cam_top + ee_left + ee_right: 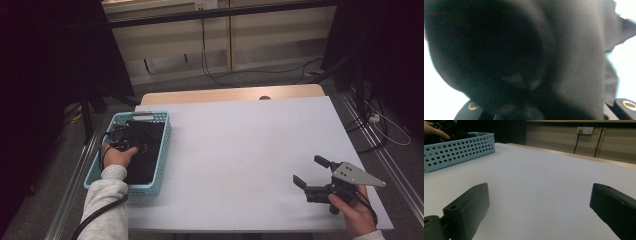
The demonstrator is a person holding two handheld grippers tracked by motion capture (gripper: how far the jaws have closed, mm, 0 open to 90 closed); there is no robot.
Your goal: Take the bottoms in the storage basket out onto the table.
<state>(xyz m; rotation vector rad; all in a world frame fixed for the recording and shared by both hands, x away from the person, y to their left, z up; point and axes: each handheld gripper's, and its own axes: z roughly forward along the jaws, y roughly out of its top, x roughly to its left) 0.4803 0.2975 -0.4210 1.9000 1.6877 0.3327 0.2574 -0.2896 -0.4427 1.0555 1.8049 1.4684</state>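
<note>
Now our left gripper (131, 140), inside the basket (162, 150), clamps the black cloth (147, 150); our right gripper (311, 172) gapes empty, well apart from the basket.

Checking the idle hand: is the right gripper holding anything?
No: the right gripper has its fingers spread wide over the bare white table.

The left hand (117, 155) sits at the near left, its grey sleeve (102, 200) running in from the near edge. It points the left gripper (122, 137) down and away from the person, and black cloth (564, 62) is gathered between the narrowed jaws. The right hand (352, 210) rests at the near right and holds the right gripper (310, 172) about level, aimed left, its jaws spread wide with nothing between them.
</note>
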